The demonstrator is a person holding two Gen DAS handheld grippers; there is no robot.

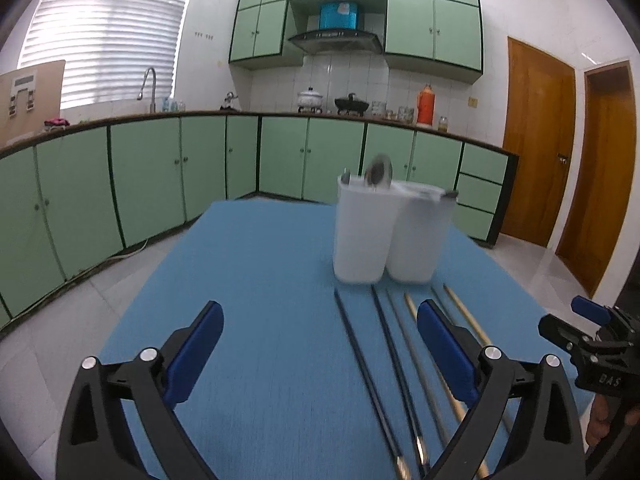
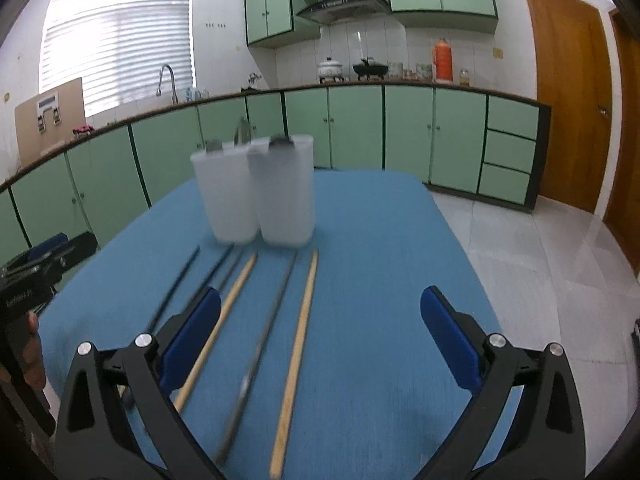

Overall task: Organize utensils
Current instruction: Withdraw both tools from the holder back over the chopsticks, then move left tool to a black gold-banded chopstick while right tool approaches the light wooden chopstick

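Two white plastic holders (image 1: 384, 232) stand side by side on the blue table mat (image 1: 248, 280); a spoon (image 1: 379, 174) sticks up from the left one. They also show in the right wrist view (image 2: 260, 196). Several chopsticks, black (image 1: 368, 368), grey and wooden (image 2: 296, 356), lie in a row in front of the holders. My left gripper (image 1: 320, 340) is open and empty above the mat, left of the chopsticks. My right gripper (image 2: 320, 332) is open and empty above the chopsticks; it also shows in the left wrist view (image 1: 592, 332).
Green kitchen cabinets (image 1: 160, 168) with a counter, sink tap (image 1: 148, 84), pots and an orange flask (image 1: 425, 106) run behind the table. Wooden doors (image 1: 536, 140) stand at the right. Tiled floor surrounds the table.
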